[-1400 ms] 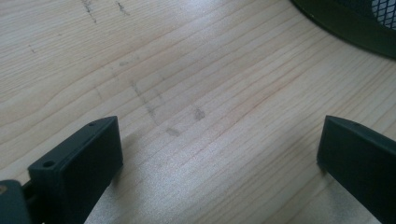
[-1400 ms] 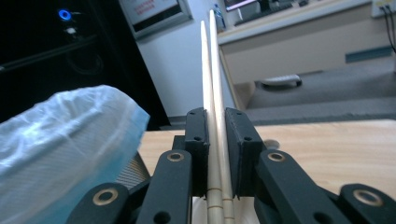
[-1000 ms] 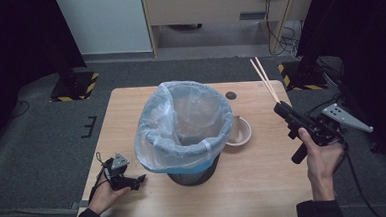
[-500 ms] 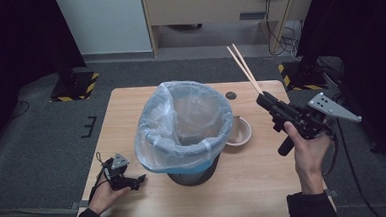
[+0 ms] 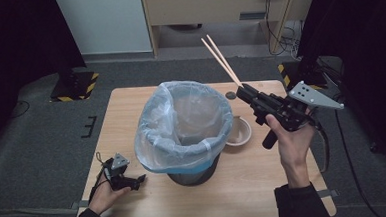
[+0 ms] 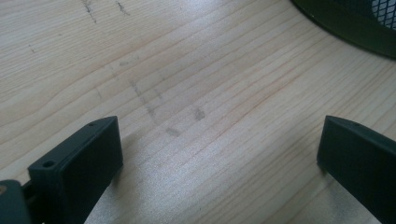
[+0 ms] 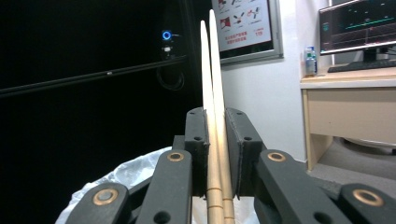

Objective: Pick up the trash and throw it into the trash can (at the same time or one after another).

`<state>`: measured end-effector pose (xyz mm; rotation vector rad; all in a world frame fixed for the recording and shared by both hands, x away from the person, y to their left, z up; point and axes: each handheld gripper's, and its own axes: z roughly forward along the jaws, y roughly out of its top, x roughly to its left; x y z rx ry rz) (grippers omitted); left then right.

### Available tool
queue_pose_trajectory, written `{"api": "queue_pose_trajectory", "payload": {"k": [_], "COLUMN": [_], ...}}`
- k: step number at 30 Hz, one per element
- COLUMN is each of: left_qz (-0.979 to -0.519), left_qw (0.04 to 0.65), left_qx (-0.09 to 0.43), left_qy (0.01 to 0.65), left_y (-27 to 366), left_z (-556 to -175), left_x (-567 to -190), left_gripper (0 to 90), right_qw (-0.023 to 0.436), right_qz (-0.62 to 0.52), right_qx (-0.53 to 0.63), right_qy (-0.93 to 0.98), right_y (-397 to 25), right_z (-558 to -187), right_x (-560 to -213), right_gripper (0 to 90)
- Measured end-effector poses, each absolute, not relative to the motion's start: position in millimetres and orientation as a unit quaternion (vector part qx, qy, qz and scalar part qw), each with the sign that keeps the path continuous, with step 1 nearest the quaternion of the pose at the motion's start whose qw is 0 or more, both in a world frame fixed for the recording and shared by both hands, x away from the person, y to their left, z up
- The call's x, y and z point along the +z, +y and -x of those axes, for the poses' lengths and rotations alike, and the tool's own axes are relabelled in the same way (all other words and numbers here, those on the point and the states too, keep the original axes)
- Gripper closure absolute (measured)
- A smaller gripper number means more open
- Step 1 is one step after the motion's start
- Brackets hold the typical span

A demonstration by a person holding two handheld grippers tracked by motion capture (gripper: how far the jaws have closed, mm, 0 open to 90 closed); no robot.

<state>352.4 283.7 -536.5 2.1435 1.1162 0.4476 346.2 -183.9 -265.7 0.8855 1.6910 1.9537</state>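
Observation:
My right gripper (image 5: 242,92) is raised at the bin's right rim, shut on a pair of wooden chopsticks (image 5: 222,61) that slant up and away to the left. In the right gripper view the chopsticks (image 7: 212,84) stand pinched between the two black jaws of the right gripper (image 7: 217,149). A dark bin lined with a pale blue plastic bag (image 5: 184,124) stands mid-table. My left gripper (image 5: 139,180) rests on the table at the front left, open, with bare wood between its jaws in the left gripper view (image 6: 219,149).
A small white bowl (image 5: 238,131) sits on the wooden table (image 5: 250,185) just right of the bin. A small dark round object (image 5: 231,95) lies behind it. The bin's dark base (image 6: 355,28) shows near the left gripper.
My right gripper has carried the chopsticks leftward and up, from the table's right edge toward the bin's right rim. The left gripper has stayed still.

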Motion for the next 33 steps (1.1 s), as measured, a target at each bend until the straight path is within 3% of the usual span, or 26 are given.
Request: {"api": "queue_pose_trajectory", "payload": {"k": [33], "left_qz": [-0.82], "left_qw": [0.337], "left_qx": [0.172], "left_qy": [0.429], "left_y": [283.5], "left_z": [-352.4], "left_x": [-536.7], "left_gripper": [0.0], "right_qw": [0.17], "right_qz": [-0.31], "right_qx": [0.683], "right_qy": [0.64], "right_y": [-121.3], "right_z": [-372.5], "right_x": [-273.1], "right_gripper": [80.3]}}
